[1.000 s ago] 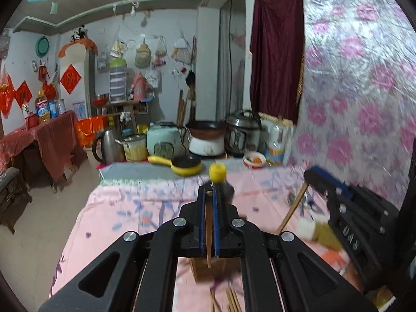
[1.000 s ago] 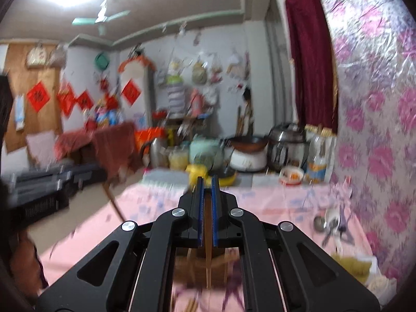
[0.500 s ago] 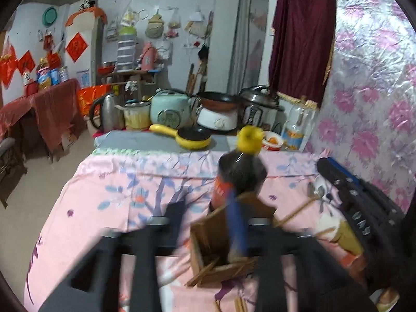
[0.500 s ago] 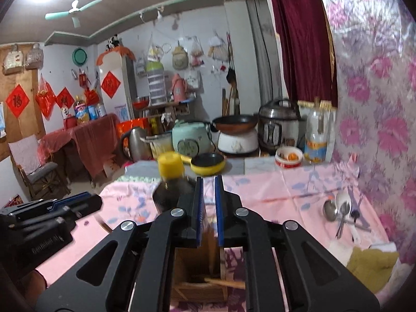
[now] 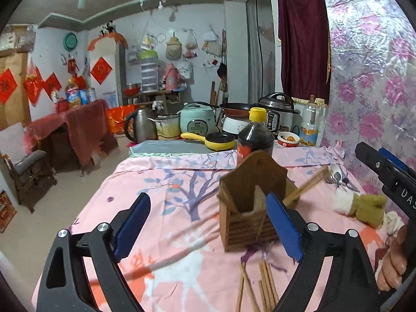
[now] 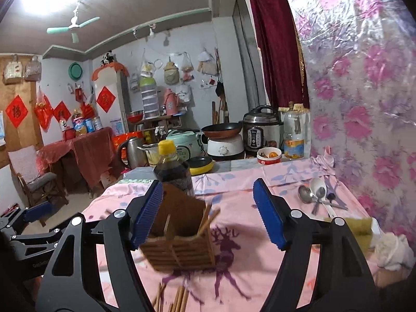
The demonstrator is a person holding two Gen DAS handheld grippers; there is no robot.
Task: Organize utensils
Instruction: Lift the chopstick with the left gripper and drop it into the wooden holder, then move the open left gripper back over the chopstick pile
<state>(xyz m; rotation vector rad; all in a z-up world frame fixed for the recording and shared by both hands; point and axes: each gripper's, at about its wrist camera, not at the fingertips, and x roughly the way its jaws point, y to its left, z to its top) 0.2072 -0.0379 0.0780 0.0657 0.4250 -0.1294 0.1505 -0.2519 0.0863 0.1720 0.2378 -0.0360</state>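
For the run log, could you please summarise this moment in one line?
left gripper: open | right gripper: open | brown wooden utensil holder: holds chopsticks | loose chopsticks: on pink tablecloth

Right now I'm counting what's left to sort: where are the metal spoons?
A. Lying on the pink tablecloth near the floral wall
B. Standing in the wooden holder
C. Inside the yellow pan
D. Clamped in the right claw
A: the metal spoons lie flat on the pink tablecloth by the floral wall, while the wooden holder contains only chopsticks and the right claw is open and empty.
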